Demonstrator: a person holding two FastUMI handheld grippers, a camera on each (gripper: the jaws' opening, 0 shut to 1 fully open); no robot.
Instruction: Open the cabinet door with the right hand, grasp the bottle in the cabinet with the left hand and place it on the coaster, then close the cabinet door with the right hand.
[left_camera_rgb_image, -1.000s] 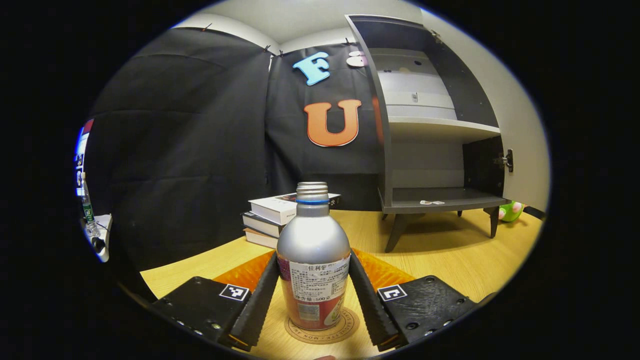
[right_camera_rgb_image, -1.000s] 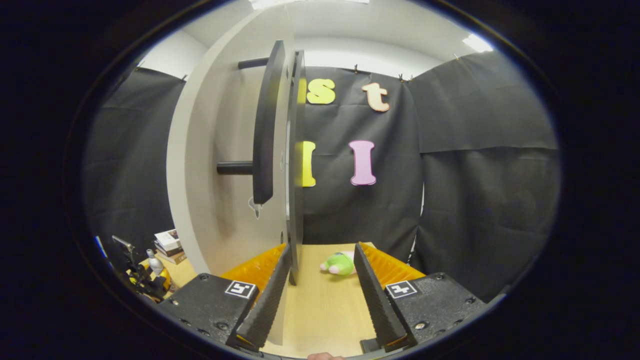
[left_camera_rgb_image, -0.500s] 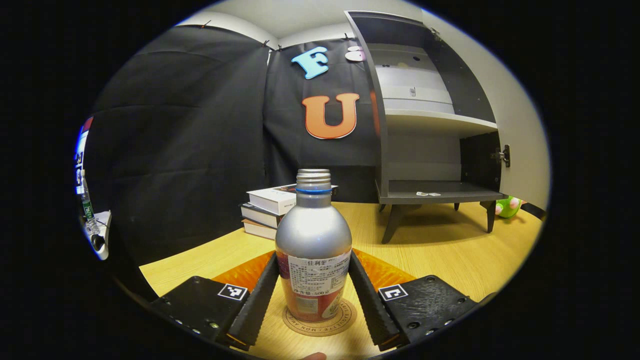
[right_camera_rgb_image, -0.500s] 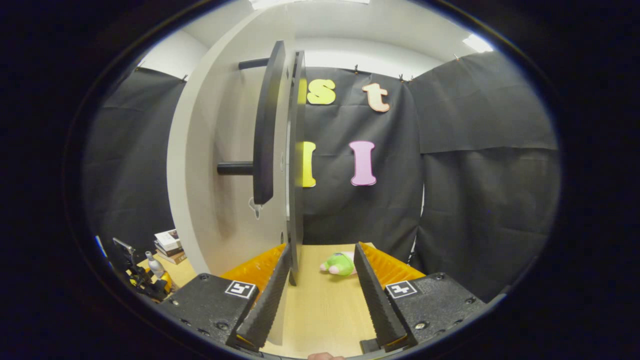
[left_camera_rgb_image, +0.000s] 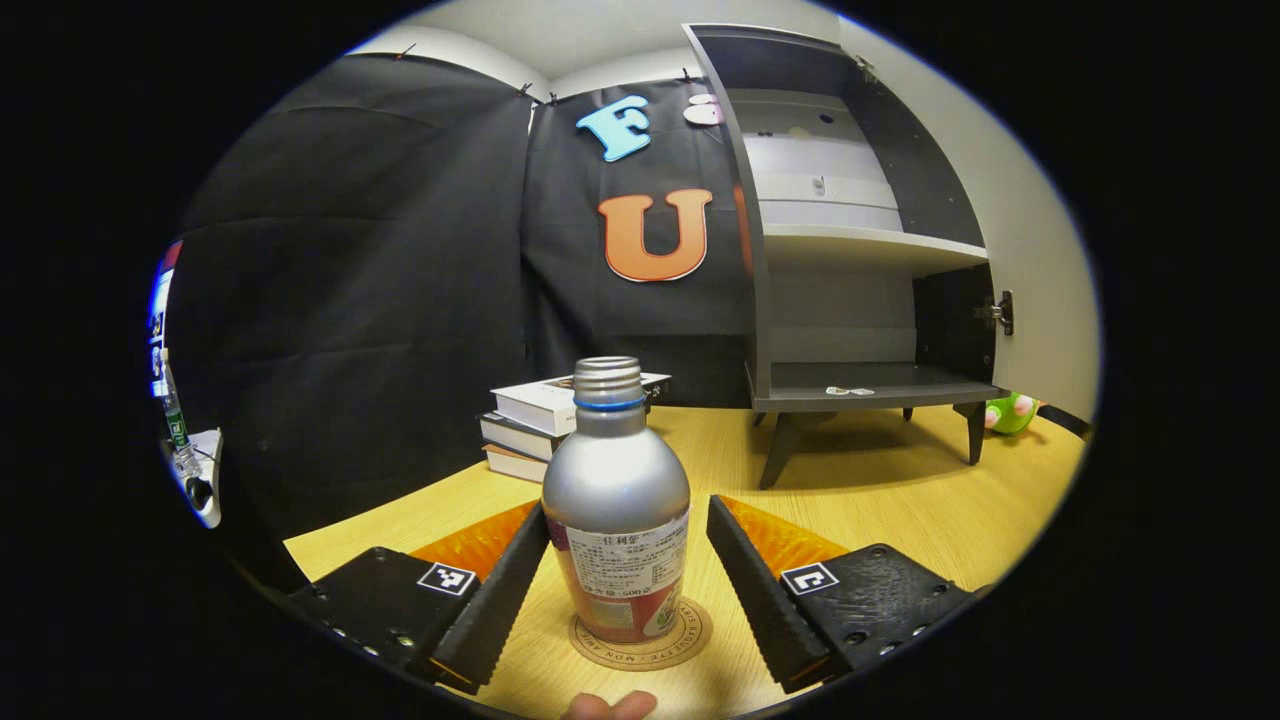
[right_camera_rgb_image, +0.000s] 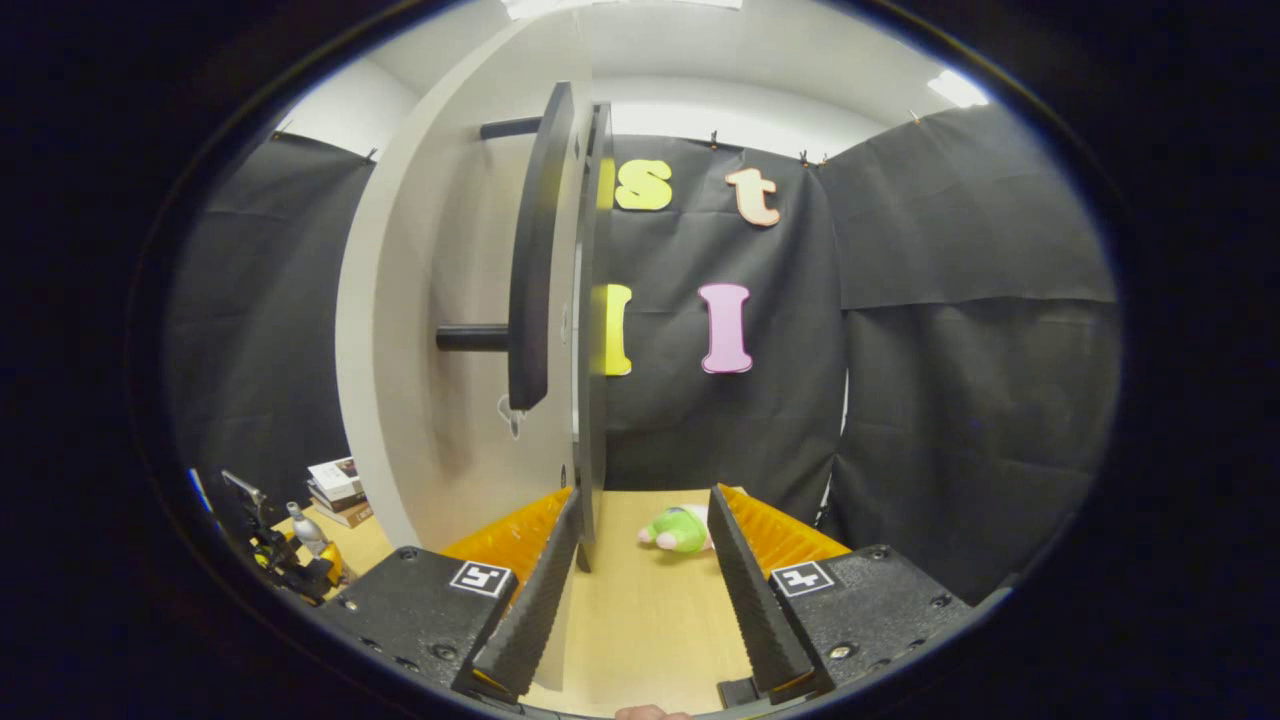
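A wooden table (left_camera_rgb_image: 880, 500) inside a booth of black cloth carries everything here. In the left gripper view the left gripper (left_camera_rgb_image: 618, 590) has its fingers spread to either side of the bottle (left_camera_rgb_image: 616, 500); there is a clear gap on the right side, while the left finger sits very close to the bottle and I cannot tell whether it touches. It has nothing clamped. The bottle stands upright on the round coaster (left_camera_rgb_image: 640, 640), silver with a printed label and a threaded neck. Behind it lies a stack of books (left_camera_rgb_image: 545, 420), and farther back to the right the cabinet (left_camera_rgb_image: 850, 290) stands on its legs with its shelves bare, its door swung wide.

In the right gripper view the right gripper (right_camera_rgb_image: 640, 590) is parted with nothing between its fingers; its left finger lies just at the lower edge of the cabinet door (right_camera_rgb_image: 450, 330), whose dark handle (right_camera_rgb_image: 530, 250) stands off the pale face on two posts. A green plush toy (right_camera_rgb_image: 680, 527) lies on the table beyond.

Judging by this, the placing step looks done and the release is under way. What is left calls for the left gripper to back straight away without nudging the bottle, and the right one to push the door round until it meets the cabinet frame
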